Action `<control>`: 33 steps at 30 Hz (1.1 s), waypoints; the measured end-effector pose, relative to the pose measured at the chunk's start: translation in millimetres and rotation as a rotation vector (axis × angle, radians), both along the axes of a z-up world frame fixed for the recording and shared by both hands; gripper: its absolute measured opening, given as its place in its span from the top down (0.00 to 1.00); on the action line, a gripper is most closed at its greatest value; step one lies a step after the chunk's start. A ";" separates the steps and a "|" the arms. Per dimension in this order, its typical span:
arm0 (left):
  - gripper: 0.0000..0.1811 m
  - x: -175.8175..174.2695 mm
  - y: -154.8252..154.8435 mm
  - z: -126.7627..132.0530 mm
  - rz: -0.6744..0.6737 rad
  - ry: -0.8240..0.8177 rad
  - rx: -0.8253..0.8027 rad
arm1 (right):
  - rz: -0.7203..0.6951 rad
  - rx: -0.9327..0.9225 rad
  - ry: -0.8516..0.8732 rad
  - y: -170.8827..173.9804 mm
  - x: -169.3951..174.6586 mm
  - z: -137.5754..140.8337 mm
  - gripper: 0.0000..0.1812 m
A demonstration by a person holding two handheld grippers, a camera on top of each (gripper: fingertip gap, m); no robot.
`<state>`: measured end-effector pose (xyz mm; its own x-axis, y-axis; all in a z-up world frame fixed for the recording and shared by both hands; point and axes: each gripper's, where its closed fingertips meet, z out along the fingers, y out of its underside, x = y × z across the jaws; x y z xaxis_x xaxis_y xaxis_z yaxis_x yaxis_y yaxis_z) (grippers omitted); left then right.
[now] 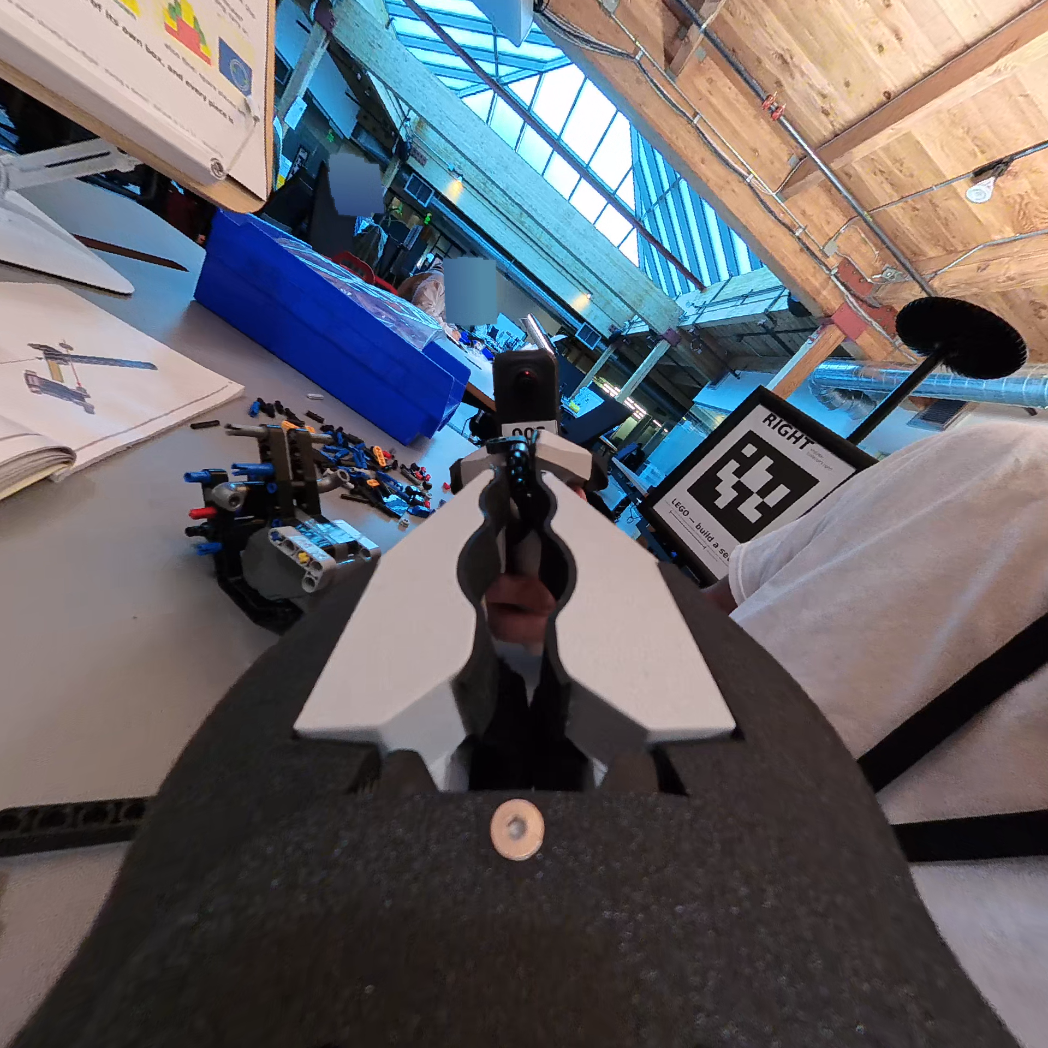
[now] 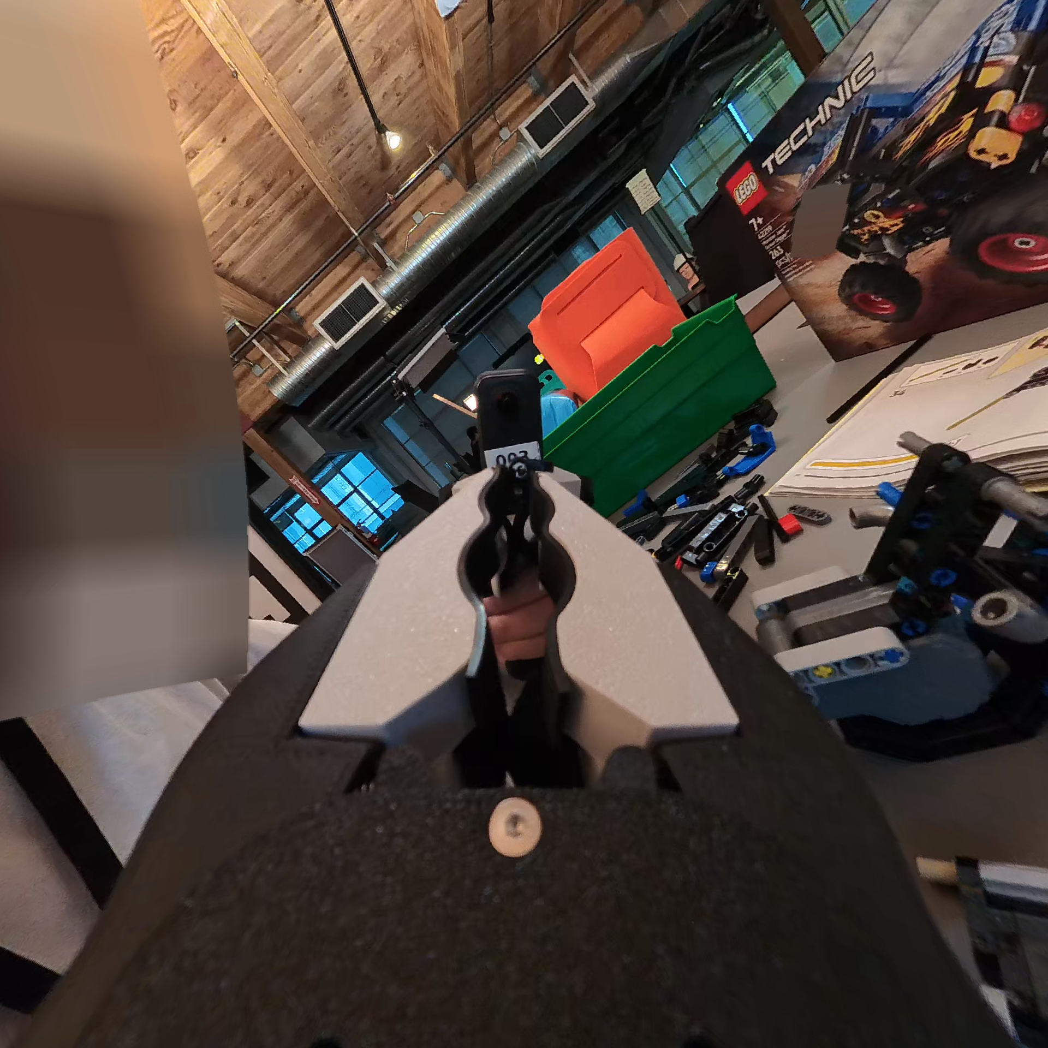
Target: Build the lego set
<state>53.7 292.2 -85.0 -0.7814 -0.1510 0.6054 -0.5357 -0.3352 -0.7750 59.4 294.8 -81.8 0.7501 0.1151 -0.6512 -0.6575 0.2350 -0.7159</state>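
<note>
Both grippers are held up off the bench (image 1: 113, 595), pointing nose to nose. The left gripper (image 1: 519, 473) has its jaws drawn narrow on a small black knobbly piece (image 1: 520, 482), and the right gripper (image 2: 517, 476) meets it from the far side, jaws just as narrow on the same piece. Exactly how the piece sits between the two sets of tips I cannot tell. A hand (image 2: 519, 629) shows behind the right gripper's jaws. The half-built model (image 1: 283, 527) stands on the bench, well apart from both grippers, with loose parts (image 1: 368, 470) scattered just beyond it. The open manual (image 1: 85, 385) lies near the model, with a blue bin (image 1: 317, 329) behind the parts.
</note>
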 end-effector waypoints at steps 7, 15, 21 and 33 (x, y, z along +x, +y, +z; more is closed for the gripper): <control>0.97 1.4 0.3 -1.2 -0.005 0.037 -0.043 | -0.057 -0.021 -0.050 0.7 2.5 -1.6 0.97; 0.97 0.4 0.7 -5.1 -0.014 0.022 0.002 | -0.017 -0.028 -0.035 1.1 1.0 -6.4 0.97; 0.97 1.4 -1.1 -6.3 -0.031 0.056 -0.032 | -0.045 -0.037 -0.052 -0.4 2.5 -7.9 0.97; 0.98 -3.1 -2.5 -6.6 -0.081 0.079 -0.043 | -0.070 -0.133 -0.204 -1.7 -1.4 -9.1 0.97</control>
<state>50.7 289.7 -91.6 -0.7394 -0.0619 0.6704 -0.6213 -0.3208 -0.7149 58.0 293.1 -90.9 0.8709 -0.0180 -0.4911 -0.4814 0.1694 -0.8599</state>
